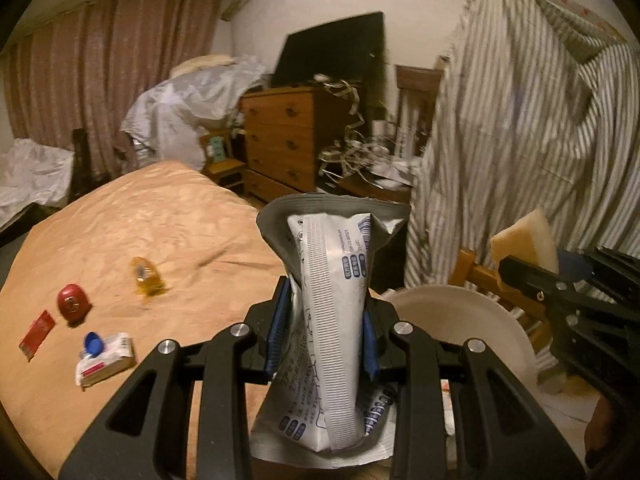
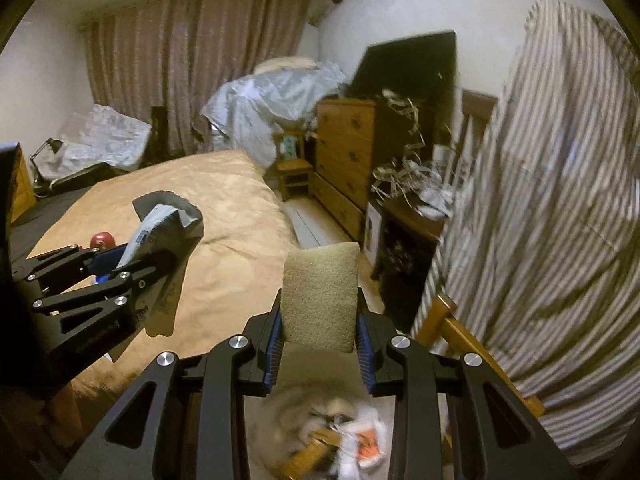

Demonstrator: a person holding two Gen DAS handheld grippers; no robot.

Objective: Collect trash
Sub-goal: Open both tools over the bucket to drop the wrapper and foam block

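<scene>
Currently we carry two pieces of trash. Left claw (image 1: 324,340): pinching a crumpled silver-and-white wrapper (image 1: 336,280), upright between the blue pads. Right claw (image 2: 320,344): pinching a tan sponge block (image 2: 320,296). Both hang past the bed's (image 1: 140,216) near edge, over a white bin (image 1: 472,320) whose contents blur below in the right wrist view. Left on the bed near its left edge: red round item (image 1: 73,300), red packet (image 1: 37,334), wipes pack (image 1: 106,358), amber wrapper (image 1: 146,276). Step, we judge: delivery. Next: centre each claw above the bin, then release.
</scene>
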